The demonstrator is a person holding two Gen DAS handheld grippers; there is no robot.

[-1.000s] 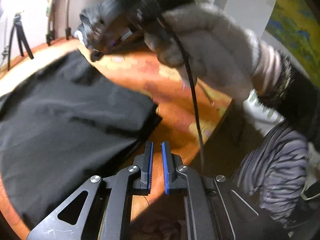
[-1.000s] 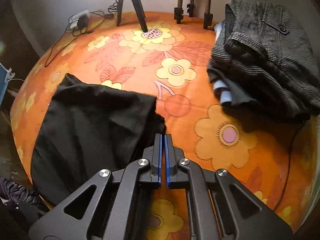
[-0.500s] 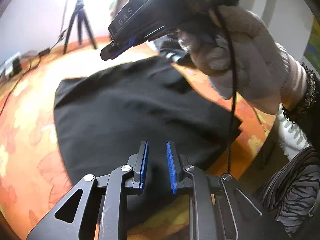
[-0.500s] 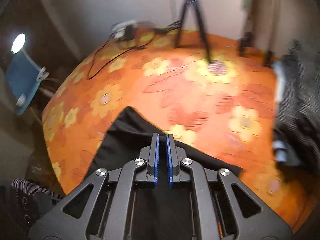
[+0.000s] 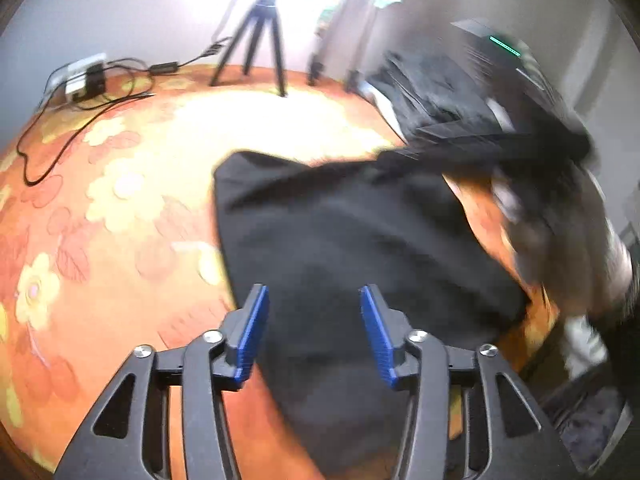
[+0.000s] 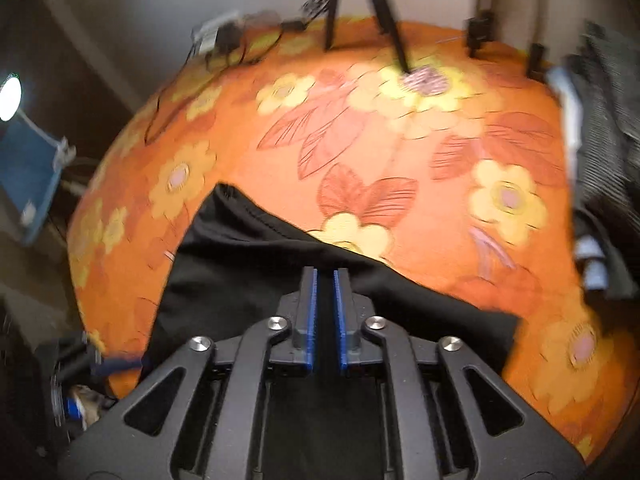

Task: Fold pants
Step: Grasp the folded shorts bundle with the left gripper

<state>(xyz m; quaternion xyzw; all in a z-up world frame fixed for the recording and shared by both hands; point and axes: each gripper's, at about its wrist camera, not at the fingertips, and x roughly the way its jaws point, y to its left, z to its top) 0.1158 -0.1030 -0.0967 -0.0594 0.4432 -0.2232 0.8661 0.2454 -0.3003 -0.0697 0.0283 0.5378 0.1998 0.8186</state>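
Black pants (image 5: 360, 248), folded into a flat dark slab on the orange flowered tablecloth (image 5: 120, 208), near the table's front edge; long axis running roughly left to right across the right wrist view (image 6: 256, 280), far edge slanting down toward the right

Left gripper (image 5: 312, 328) directly above the near part of the cloth, blue pads (image 5: 252, 332) spread wide and opening, dark fabric seen in the gap but no pad pressing on it

Right gripper (image 6: 325, 316) over the middle of the same slab, pads a narrow slot apart and opening, nothing pinched; fabric edge just beyond the tips

In the left wrist view, right gripper body blurred at upper right, over the far right corner of the pants

Likely hinge of the next move: both tools already on top of the cloth, left one nearer the left edge, so any new grasp calls for a reach outward to an edge or corner

Beyond the pants: a pile of grey clothes (image 6: 604, 152) at the table's right side, well apart; tripod (image 5: 260, 40) and cables (image 5: 92, 84) at the back
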